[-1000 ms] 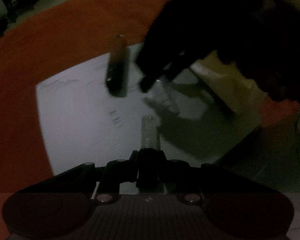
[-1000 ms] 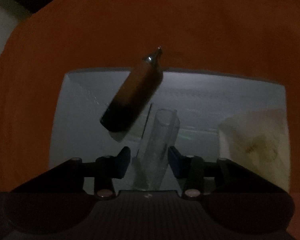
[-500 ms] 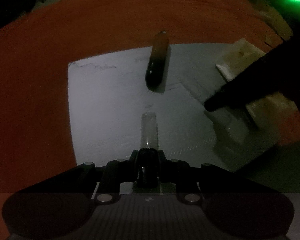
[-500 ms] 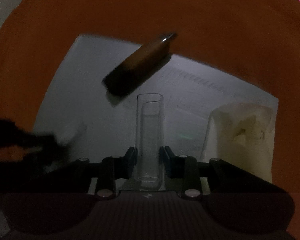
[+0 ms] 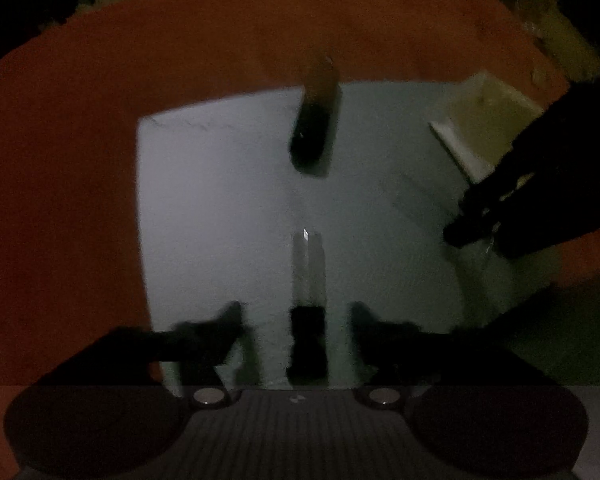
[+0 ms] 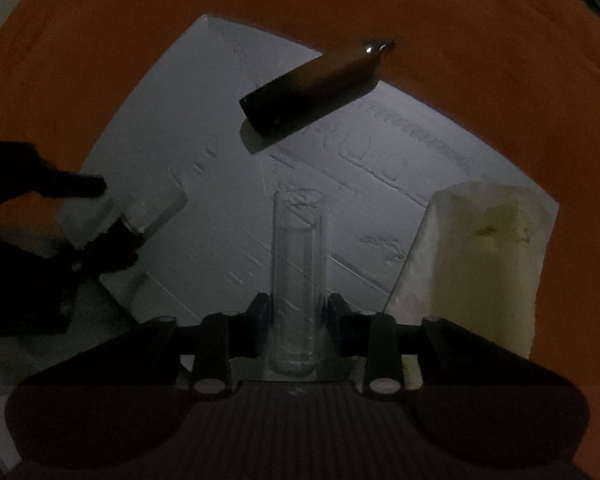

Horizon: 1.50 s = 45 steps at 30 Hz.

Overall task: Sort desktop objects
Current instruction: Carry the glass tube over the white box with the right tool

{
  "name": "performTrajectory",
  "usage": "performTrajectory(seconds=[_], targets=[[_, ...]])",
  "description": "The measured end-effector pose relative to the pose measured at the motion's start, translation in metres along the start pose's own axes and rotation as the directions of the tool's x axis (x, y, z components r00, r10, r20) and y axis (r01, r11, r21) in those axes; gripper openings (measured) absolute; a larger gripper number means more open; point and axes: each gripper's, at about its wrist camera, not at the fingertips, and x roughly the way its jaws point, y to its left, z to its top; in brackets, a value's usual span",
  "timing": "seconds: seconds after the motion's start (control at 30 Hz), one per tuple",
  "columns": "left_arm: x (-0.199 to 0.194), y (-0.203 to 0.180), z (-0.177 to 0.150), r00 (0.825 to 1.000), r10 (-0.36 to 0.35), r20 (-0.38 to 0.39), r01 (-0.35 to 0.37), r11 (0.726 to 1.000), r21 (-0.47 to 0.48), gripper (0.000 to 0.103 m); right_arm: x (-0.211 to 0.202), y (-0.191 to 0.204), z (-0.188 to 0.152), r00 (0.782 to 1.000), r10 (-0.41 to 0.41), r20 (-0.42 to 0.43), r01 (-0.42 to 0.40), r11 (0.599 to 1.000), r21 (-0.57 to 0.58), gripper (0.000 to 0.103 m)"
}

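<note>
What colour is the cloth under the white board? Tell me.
Orange-red. The cloth shows best in the right wrist view, all round the white board.

Both tools share a ribbed dark body (image 6: 296, 432), two round silver screws (image 6: 210, 386), and black fingers (image 5: 228, 320).

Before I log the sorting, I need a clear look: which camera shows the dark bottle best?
The right wrist view: the dark bottle lies sharp, side-on, its metal tip glinting. The left wrist view shows it end-on, blurred and foreshortened.
</note>
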Motion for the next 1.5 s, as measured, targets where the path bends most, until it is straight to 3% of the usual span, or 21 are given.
performTrajectory(seconds=[0.17, 0.33, 0.43, 0.67, 0.7, 0.73, 0.83, 0.87, 1.03, 1.37, 1.5], targets=[[-0.009, 0.008, 0.011, 0.999, -0.026, 0.034, 0.026, 0.999, 0.022, 0.057, -0.013, -0.001, -0.002, 0.999, 0.011, 0.049, -0.013, 1.0, 0.025, 0.042], [0.0, -0.011, 0.018, 0.999, -0.002, 0.047, -0.006, 0.987, 0.16, 0.035, -0.004, 0.003, 0.004, 0.999, -0.012, 0.051, 0.01, 0.999, 0.034, 0.042], [0.008, -0.022, 0.016, 1.0, 0.001, 0.024, -0.005, 0.98, 0.199, 0.031, 0.008, 0.012, 0.008, 0.999, -0.015, 0.041, 0.013, 0.999, 0.036, 0.042], [0.021, -0.021, 0.016, 0.998, 0.06, -0.005, -0.058, 0.984, 0.167, 0.031, 0.029, 0.019, 0.013, 0.998, -0.062, 0.023, 0.062, 0.998, -0.005, 0.042], [0.022, -0.021, 0.017, 0.998, 0.063, -0.009, -0.061, 0.985, 0.163, 0.028, 0.029, 0.021, 0.013, 0.997, -0.07, 0.026, 0.07, 0.997, -0.011, 0.042], [0.022, -0.02, 0.017, 0.998, 0.056, -0.013, -0.054, 0.986, 0.157, 0.018, 0.029, 0.022, 0.014, 0.997, -0.076, 0.03, 0.077, 0.997, -0.016, 0.042], [0.023, -0.02, 0.015, 0.999, 0.044, -0.008, -0.042, 0.987, 0.154, 0.015, 0.029, 0.024, 0.014, 0.995, -0.09, 0.041, 0.09, 0.996, -0.02, 0.04], [0.022, -0.019, 0.015, 0.999, 0.044, -0.006, -0.043, 0.988, 0.15, 0.015, 0.029, 0.025, 0.013, 0.994, -0.093, 0.049, 0.095, 0.995, -0.025, 0.032], [0.017, -0.012, 0.014, 1.0, 0.021, 0.018, -0.023, 0.995, 0.092, 0.015, 0.029, 0.025, 0.009, 0.994, -0.081, 0.076, 0.081, 0.997, -0.008, 0.032], [-0.017, -0.01, 0.025, 0.997, -0.013, 0.076, 0.012, 1.0, 0.011, 0.015, -0.013, 0.027, 0.009, 0.984, -0.062, 0.167, 0.056, 0.998, 0.041, 0.032], [-0.039, -0.013, 0.027, 0.992, -0.025, 0.123, 0.026, 1.0, -0.007, 0.015, -0.042, 0.033, 0.007, 0.969, -0.09, 0.231, 0.084, 0.996, 0.034, 0.032]])
